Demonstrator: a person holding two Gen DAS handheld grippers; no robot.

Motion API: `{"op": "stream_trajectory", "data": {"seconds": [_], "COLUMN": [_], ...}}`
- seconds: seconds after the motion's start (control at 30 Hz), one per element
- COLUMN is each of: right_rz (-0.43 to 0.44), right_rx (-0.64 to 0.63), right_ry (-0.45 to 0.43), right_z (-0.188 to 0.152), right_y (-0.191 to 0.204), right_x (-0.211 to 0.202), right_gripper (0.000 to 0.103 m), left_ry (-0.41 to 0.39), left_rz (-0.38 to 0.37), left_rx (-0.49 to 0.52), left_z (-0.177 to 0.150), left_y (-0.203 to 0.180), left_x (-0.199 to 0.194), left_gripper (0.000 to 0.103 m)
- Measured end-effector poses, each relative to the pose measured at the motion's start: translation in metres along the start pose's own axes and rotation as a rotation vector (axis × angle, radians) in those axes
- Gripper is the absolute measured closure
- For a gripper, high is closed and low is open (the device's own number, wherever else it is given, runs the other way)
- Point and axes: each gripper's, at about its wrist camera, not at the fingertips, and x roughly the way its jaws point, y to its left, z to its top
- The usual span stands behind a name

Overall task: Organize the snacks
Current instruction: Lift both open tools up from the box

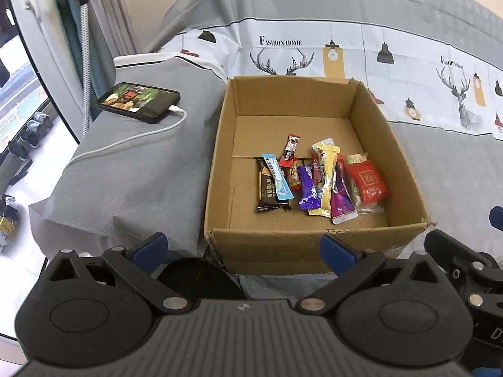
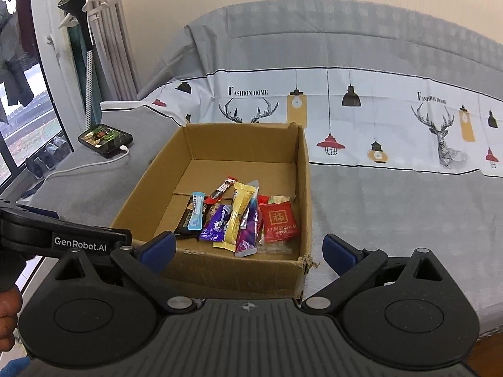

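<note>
I see both my left gripper (image 1: 243, 248) and right gripper (image 2: 248, 249) spread wide, empty. Assorted colourful snack packets (image 1: 317, 182) lie inside the open brown cardboard box (image 1: 405, 157).

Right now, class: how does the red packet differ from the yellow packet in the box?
The red packet is squarish and broad; the yellow packet is long and narrow. The red packet lies nearest the right wall of the box; the yellow packet lies mid-row, overlapping purple wrappers. The red packet bears a gold square emblem; the yellow packet shows none. Both lie flat in the box.
</note>
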Motion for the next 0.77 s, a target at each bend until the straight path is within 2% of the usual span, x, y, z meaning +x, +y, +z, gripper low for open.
{"op": "stream_trajectory", "data": {"seconds": [0.3,0.77], "right_rz": [0.003,0.023], "right_rx": [0.004,0.005], "right_ry": [-0.037,-0.041], "right_z": [-0.005,-0.008], "right_y": [-0.002,-0.002], "right_x": [-0.017,-0.020], "right_gripper": [0.001,0.001], "left_ry": [-0.027,-0.011], "left_rz": [0.024,0.045], "left_rx": [0.015,0.018], "left_z": [-0.008,-0.012], "left_y": [-0.002,-0.006], "left_x": [-0.016,-0.017], "left_gripper": [0.000,0.000]}}
